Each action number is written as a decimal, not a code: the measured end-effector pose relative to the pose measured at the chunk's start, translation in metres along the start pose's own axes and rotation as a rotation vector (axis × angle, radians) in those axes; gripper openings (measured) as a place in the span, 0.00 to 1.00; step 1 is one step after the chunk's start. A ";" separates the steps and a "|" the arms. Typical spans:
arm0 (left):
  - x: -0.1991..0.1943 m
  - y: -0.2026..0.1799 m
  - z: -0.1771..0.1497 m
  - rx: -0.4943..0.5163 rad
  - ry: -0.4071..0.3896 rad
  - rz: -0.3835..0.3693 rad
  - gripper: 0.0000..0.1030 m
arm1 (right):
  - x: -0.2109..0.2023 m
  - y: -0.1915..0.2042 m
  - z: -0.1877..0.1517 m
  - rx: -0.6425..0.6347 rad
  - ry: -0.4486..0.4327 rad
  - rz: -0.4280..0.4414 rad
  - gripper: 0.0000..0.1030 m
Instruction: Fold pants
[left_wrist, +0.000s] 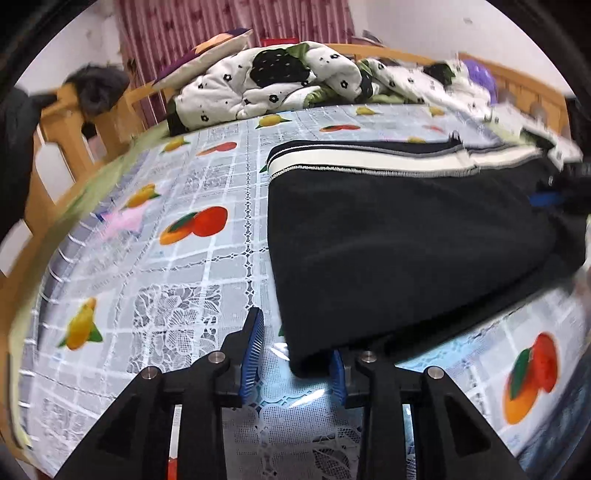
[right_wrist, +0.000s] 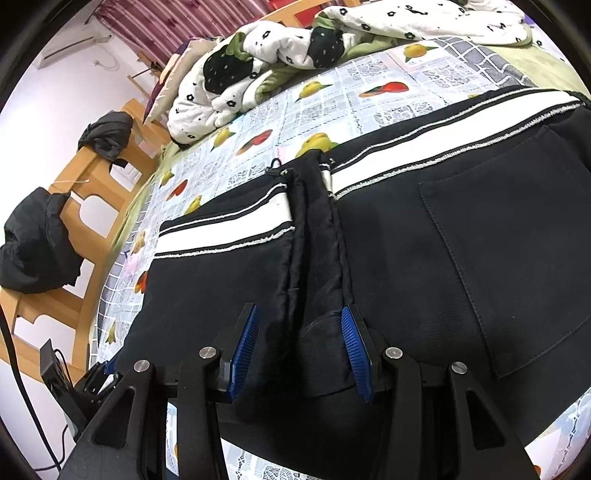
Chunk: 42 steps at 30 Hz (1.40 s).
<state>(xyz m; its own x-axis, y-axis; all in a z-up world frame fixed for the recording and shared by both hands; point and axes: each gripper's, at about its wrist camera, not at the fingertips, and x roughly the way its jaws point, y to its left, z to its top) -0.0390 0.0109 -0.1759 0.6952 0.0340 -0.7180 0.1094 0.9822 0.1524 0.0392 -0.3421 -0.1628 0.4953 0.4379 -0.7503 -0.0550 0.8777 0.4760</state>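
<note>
Black pants (left_wrist: 388, 236) with a white side stripe lie folded on the fruit-print bedcover (left_wrist: 192, 280). My left gripper (left_wrist: 295, 350) is open at the near left corner of the pants; that corner drapes over its right finger and the left pad (left_wrist: 253, 350) stands bare. In the right wrist view the pants (right_wrist: 461, 240) fill the frame, with a back pocket at right. My right gripper (right_wrist: 299, 339) is open, its pads on either side of a raised ridge of black fabric (right_wrist: 317, 266) where leg cuff and waist part meet. The right gripper shows at the far right of the left view (left_wrist: 550, 199).
A crumpled white quilt with black flowers (left_wrist: 273, 81) lies at the far side of the bed. A wooden bed rail (left_wrist: 74, 125) runs along the left, with dark clothes (right_wrist: 40, 243) draped over it. Cables and a black device (right_wrist: 51, 365) sit below the bed edge.
</note>
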 end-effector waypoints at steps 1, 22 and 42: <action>-0.001 -0.003 0.001 0.005 -0.002 0.009 0.30 | 0.002 0.001 0.000 -0.007 0.002 -0.007 0.45; -0.031 -0.009 0.008 0.041 -0.065 -0.057 0.47 | -0.007 0.022 -0.018 -0.168 0.040 0.030 0.45; -0.013 -0.099 0.016 0.341 -0.097 -0.059 0.84 | -0.021 0.045 0.027 -0.173 -0.111 0.124 0.13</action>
<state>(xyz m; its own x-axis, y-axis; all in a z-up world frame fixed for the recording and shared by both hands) -0.0475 -0.0894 -0.1709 0.7431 -0.0542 -0.6670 0.3707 0.8632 0.3428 0.0499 -0.3165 -0.1132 0.5674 0.5290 -0.6311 -0.2644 0.8428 0.4688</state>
